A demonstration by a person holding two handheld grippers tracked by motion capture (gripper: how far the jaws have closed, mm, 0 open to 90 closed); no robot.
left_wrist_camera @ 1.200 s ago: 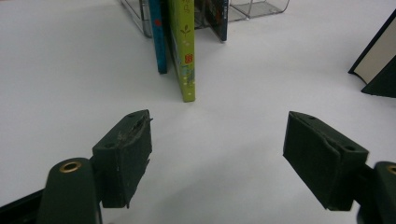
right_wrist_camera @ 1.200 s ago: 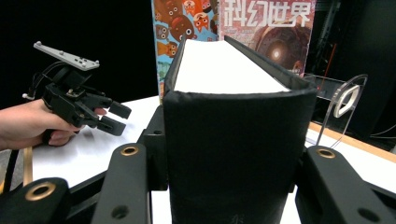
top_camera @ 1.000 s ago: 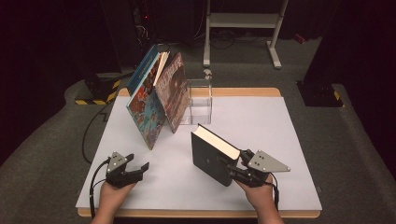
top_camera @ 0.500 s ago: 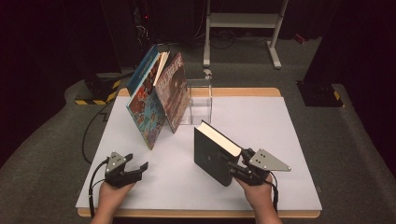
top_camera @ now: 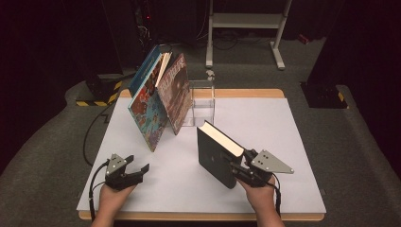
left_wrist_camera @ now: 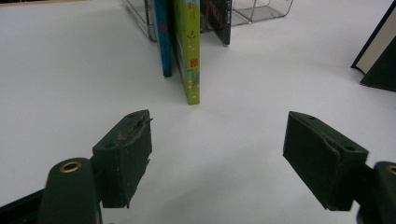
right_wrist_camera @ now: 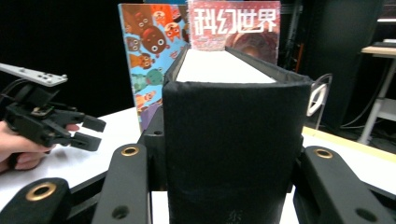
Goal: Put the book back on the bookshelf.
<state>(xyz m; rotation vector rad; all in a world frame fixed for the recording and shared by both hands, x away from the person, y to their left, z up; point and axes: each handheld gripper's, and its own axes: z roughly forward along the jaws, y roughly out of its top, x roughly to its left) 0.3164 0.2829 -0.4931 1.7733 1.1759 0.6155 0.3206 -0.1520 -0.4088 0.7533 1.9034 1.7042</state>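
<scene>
A thick black hardcover book [top_camera: 215,153] stands tilted upright on the white table [top_camera: 265,123], its page edges facing up. My right gripper [top_camera: 235,165] is shut on its spine end; the black spine [right_wrist_camera: 233,154] sits between the jaws in the right gripper view. Several picture books [top_camera: 158,101] lean leftward against a clear acrylic stand [top_camera: 202,101] at the back of the table. My left gripper [top_camera: 138,172] rests near the front left, open with nothing between its fingers [left_wrist_camera: 123,156]. The leaning books [left_wrist_camera: 187,46] stand ahead of it.
The black book's corner [left_wrist_camera: 378,56] appears at the right edge of the left gripper view. A dark floor with a cable [top_camera: 90,132] and a yellow-black striped block [top_camera: 97,99] lies left of the table. A white rack [top_camera: 246,23] stands behind.
The right gripper has tipped the black book more upright and shifted it slightly right. The left gripper has stayed put.
</scene>
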